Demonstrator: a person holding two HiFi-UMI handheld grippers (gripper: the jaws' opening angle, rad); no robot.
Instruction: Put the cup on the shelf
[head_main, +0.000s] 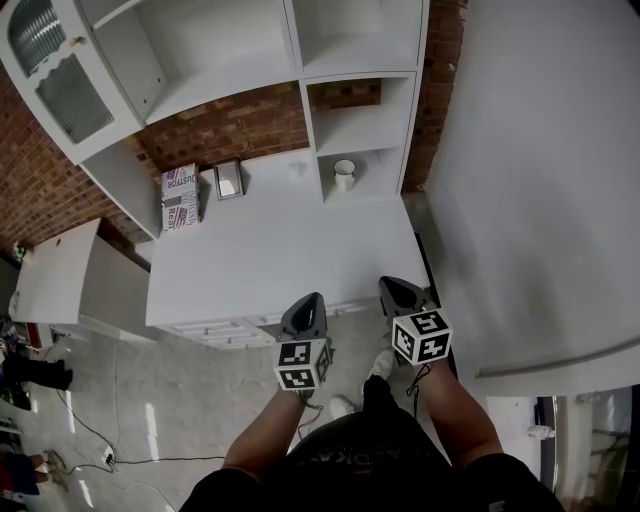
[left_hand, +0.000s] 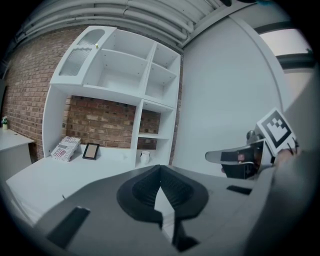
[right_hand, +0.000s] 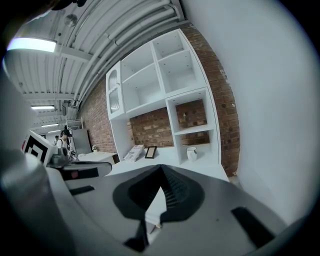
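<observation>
A small white cup (head_main: 344, 173) stands in the lowest right compartment of the white shelf unit (head_main: 362, 127), at the back of the white counter (head_main: 280, 255). It also shows far off as the cup (left_hand: 145, 157) and the cup (right_hand: 191, 153). My left gripper (head_main: 303, 302) hovers over the counter's front edge, jaws shut with nothing between them. Just to its right, my right gripper (head_main: 398, 288) is likewise shut and holds nothing. Both are far short of the cup. In their own views the left gripper (left_hand: 160, 170) and right gripper (right_hand: 161, 169) show their tips closed together.
A printed book (head_main: 180, 197) and a small picture frame (head_main: 229, 180) lie at the counter's back left. A tall white panel (head_main: 540, 180) rises at the right. A glass cabinet door (head_main: 55, 75) hangs open top left, above a low white table (head_main: 60, 275).
</observation>
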